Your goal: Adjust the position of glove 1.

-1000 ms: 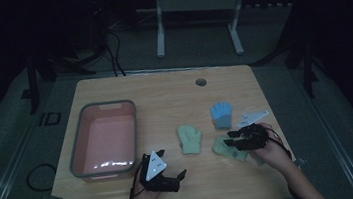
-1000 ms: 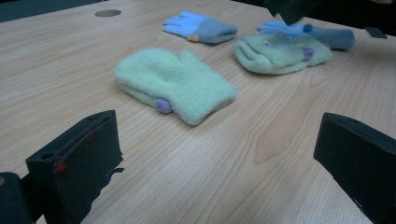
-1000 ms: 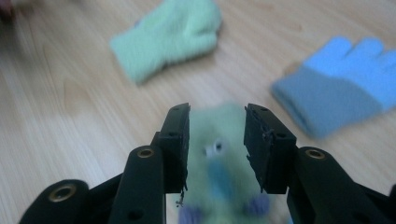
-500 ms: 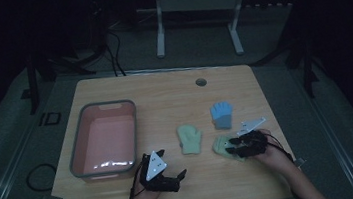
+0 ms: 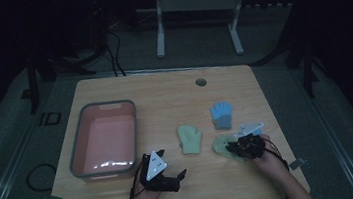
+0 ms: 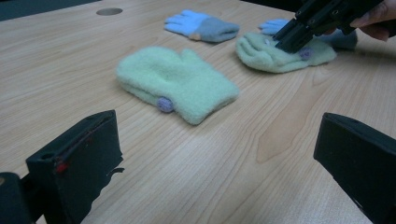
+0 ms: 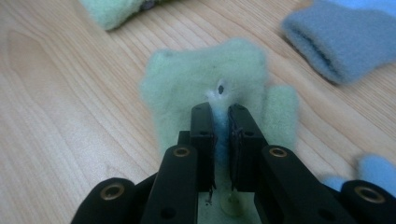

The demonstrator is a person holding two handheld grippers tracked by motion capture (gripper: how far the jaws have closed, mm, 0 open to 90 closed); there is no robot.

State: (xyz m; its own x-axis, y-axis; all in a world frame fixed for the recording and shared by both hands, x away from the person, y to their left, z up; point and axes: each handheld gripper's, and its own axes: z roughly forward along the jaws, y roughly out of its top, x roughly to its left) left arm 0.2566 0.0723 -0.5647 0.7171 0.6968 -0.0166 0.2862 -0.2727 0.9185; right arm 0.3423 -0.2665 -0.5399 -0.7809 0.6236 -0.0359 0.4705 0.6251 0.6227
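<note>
Two pale green mittens lie on the wooden table (image 5: 164,96). One mitten (image 5: 189,139) (image 6: 175,84) rests flat in the middle, with a small purple button on its cuff. My right gripper (image 5: 232,148) (image 7: 220,109) is shut on the other green mitten (image 5: 221,146) (image 7: 196,79), pinching its fabric by a small white tag. A blue glove (image 5: 221,115) (image 6: 201,25) (image 7: 345,32) lies just beyond. Part of a second blue glove (image 7: 373,172) (image 6: 275,25) peeks out from beneath the held mitten. My left gripper (image 5: 177,179) (image 6: 219,154) stands open near the front edge, jaws wide apart and bare, pointing at the middle mitten.
A pink tub with a grey rim (image 5: 80,145) sits on the left side of the table. A round cable hole (image 5: 200,82) is near the far edge. Beyond the table stand white frame legs (image 5: 158,26) on a dark floor.
My right gripper has come down and toward the front onto the right green mitten and closed on it. The left gripper has not moved.
</note>
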